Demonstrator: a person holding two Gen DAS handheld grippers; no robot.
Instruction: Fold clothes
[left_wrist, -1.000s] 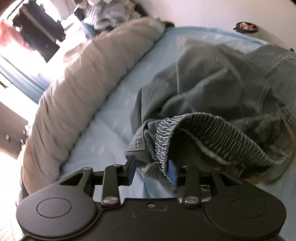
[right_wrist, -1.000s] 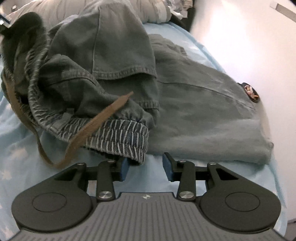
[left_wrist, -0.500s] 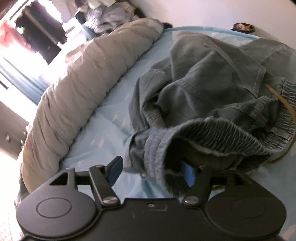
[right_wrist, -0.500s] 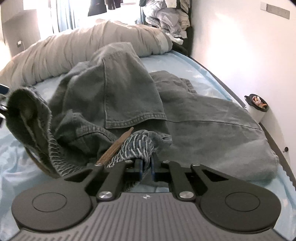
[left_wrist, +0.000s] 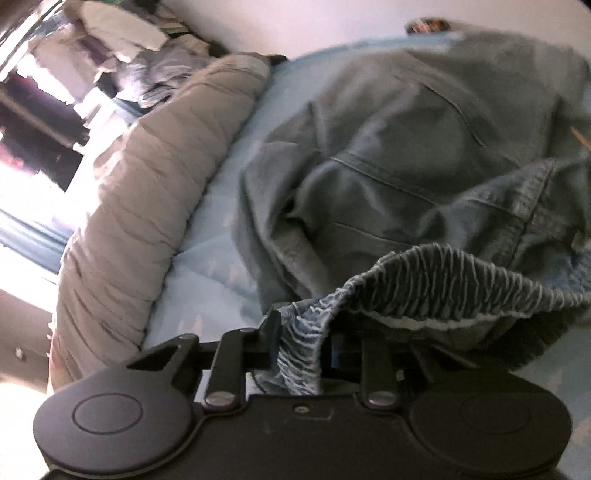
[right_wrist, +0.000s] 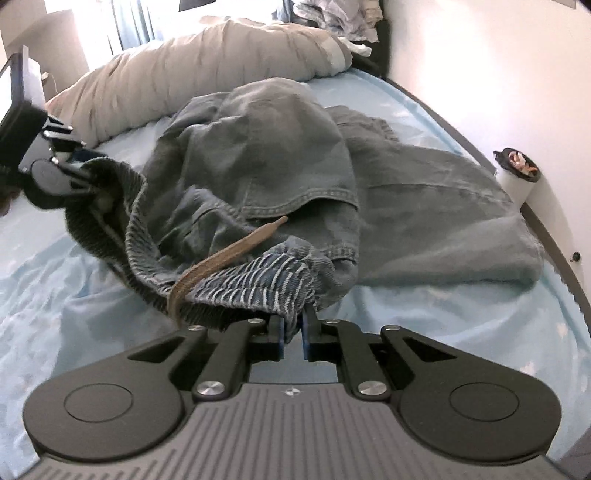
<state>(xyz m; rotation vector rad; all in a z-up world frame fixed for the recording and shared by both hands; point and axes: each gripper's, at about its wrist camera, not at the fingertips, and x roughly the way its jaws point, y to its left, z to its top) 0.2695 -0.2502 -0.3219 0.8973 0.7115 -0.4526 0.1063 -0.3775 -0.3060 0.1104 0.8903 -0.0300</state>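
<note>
Both tongs now pinch the pants' waistband (right_wrist: 258, 280) — left tongs (left_wrist: 301, 341) just closed, right tongs (right_wrist: 291, 332) at 6 o'clock — ready to lift.

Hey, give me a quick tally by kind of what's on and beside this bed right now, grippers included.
Grippers: 2, the left gripper and the right gripper, each shut on the elastic waistband
Grey-green denim trousers: 1
Brown drawstring: 1
Rolled beige duvet: 1
Light blue sheet: 1
Small bin by the wall: 1
Total: 7
</note>
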